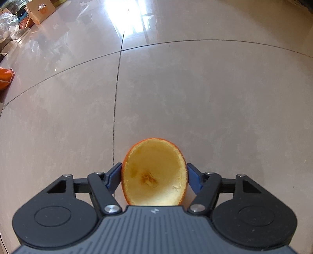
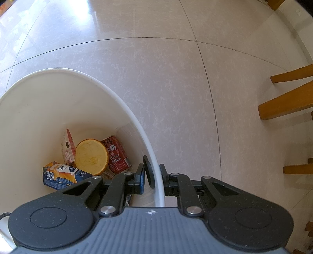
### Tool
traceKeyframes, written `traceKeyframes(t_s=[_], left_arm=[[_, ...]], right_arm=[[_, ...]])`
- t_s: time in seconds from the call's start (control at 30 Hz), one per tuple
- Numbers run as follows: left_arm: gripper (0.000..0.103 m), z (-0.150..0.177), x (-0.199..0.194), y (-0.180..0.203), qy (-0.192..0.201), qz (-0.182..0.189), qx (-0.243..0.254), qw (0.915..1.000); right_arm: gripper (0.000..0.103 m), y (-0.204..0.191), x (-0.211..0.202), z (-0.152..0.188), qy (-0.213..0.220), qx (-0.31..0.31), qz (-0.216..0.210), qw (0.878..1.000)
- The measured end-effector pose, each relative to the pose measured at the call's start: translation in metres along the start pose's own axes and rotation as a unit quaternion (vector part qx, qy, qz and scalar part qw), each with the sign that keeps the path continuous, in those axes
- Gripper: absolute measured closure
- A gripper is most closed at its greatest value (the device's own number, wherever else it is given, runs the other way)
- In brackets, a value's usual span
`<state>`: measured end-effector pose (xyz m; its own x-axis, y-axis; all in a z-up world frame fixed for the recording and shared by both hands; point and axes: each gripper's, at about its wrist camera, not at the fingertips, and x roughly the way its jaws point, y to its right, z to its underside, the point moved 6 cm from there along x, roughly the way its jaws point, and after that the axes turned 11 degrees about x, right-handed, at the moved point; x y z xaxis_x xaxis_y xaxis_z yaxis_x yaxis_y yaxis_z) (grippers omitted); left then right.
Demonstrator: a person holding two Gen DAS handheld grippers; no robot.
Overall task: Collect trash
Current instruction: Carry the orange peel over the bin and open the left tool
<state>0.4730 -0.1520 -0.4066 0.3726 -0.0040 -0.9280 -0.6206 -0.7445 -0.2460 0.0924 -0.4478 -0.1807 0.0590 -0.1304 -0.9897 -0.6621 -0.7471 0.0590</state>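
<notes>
A: Left claw (image 1: 154,178) first — what's it got?

B: Half an orange peel (image 1: 154,173), hollow side facing the cam. Blue pads (image 1: 112,177) press both sides of it, so the claw's clamped on the peel at abt mid width. Tiled floor (image 1: 215,97) below and ahead of it, w/ a grout line running away just left of the claw.

A: Anything else that side?

B: Far off to the upper left of the claw: a cardboard box (image 1: 40,11), a ball (image 1: 25,22) beside it, some clear plastic. Orange bag (image 1: 5,78) at the left edge. All well apart from the peel.

A: Right claw (image 2: 153,175)?

B: Narrow — nipped onto the rim of the white bin (image 2: 125,101), one finger inside the wall, one outside. Pointing down.

A: Inside the bin?

B: Left of the claw, at the bottom: orange-blue drink carton (image 2: 60,174), then a red-white wrapper (image 2: 68,146) standing on edge, another orange peel half (image 2: 92,156) pith side up, and a red "Drink Milk" can (image 2: 117,155) nearest the claw. They're touching each other in a heap.

A: Right of the claw?

B: Bare floor, then wooden chair legs (image 2: 287,106) at the far right edge.
</notes>
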Motion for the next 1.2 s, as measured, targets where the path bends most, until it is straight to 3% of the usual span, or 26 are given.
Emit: traceKeyframes(t_s=[0.3, 0.7, 1.0, 1.2], left_arm=[[0.036, -0.003, -0.043, 0.003, 0.005, 0.024, 0.014, 0.9996], [0.036, -0.014, -0.173, 0.035, 0.041, 0.081, 0.037, 0.9952], [0.036, -0.014, -0.281, 0.086, 0.058, 0.129, 0.084, 0.9864], [0.036, -0.015, -0.340, 0.144, 0.075, 0.164, 0.149, 0.9723]], right_arm=[[0.086, 0.000, -0.001, -0.001, 0.000, 0.004, 0.000, 1.000], [0.086, 0.001, -0.001, 0.002, 0.004, 0.007, -0.004, 1.000], [0.087, 0.004, -0.003, 0.001, 0.003, 0.014, -0.011, 1.000], [0.087, 0.004, -0.004, 0.001, 0.005, 0.014, -0.013, 1.000]])
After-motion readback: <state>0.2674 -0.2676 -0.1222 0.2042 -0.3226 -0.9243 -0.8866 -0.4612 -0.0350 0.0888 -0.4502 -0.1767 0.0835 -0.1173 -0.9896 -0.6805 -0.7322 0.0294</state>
